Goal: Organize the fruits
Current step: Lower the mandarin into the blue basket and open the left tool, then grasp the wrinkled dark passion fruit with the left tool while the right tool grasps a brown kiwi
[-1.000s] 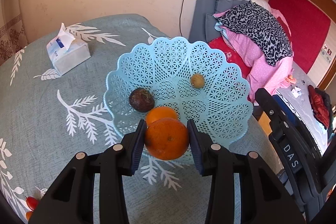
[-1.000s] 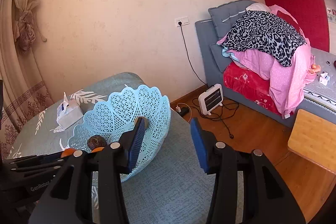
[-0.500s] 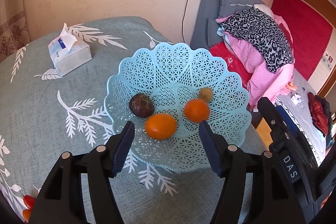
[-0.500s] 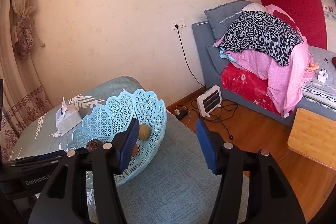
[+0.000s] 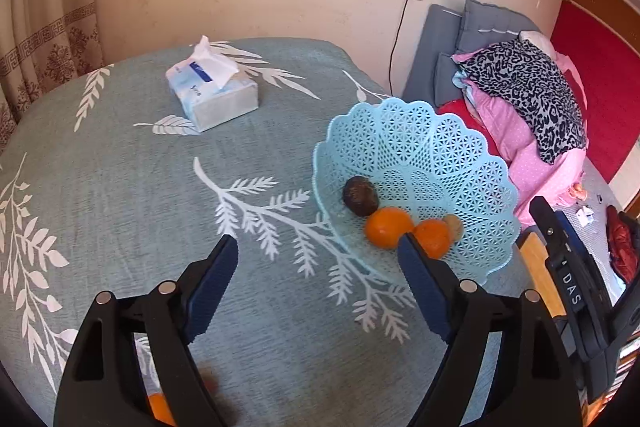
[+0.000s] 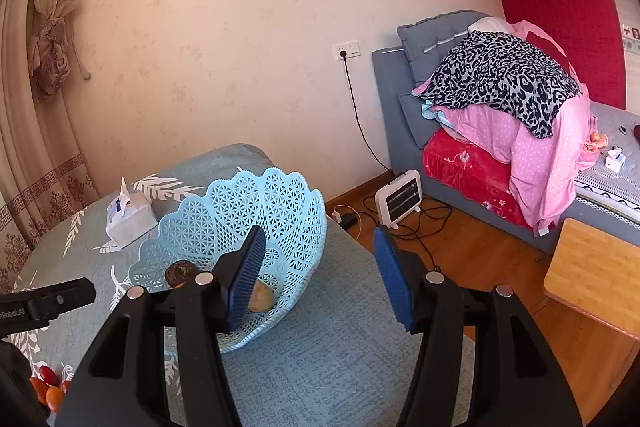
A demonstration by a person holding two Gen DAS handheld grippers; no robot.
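A light blue lattice basket (image 5: 432,151) stands on the table at the right. It holds two oranges (image 5: 386,227) (image 5: 432,237), a dark brown fruit (image 5: 360,195) and a small tan fruit (image 5: 454,225). My left gripper (image 5: 318,285) is open and empty, above the cloth to the left of the basket. My right gripper (image 6: 318,277) is open and empty, over the basket's (image 6: 248,211) near right side; the dark fruit (image 6: 181,273) and tan fruit (image 6: 261,299) show there. Small orange and red fruits (image 6: 46,385) lie at the lower left of the right wrist view.
A tissue pack (image 5: 212,93) lies on the teal leaf-print tablecloth (image 5: 120,187) behind the left gripper. An orange fruit (image 5: 160,407) shows under the left gripper's left finger. A bed with heaped bedding (image 6: 504,99), a small heater (image 6: 398,197) and a wooden stool (image 6: 592,267) stand to the right.
My left gripper let go of the orange, which now lies in the basket. It opened wide, pulled back and swung to the left. My right gripper opened a little wider.
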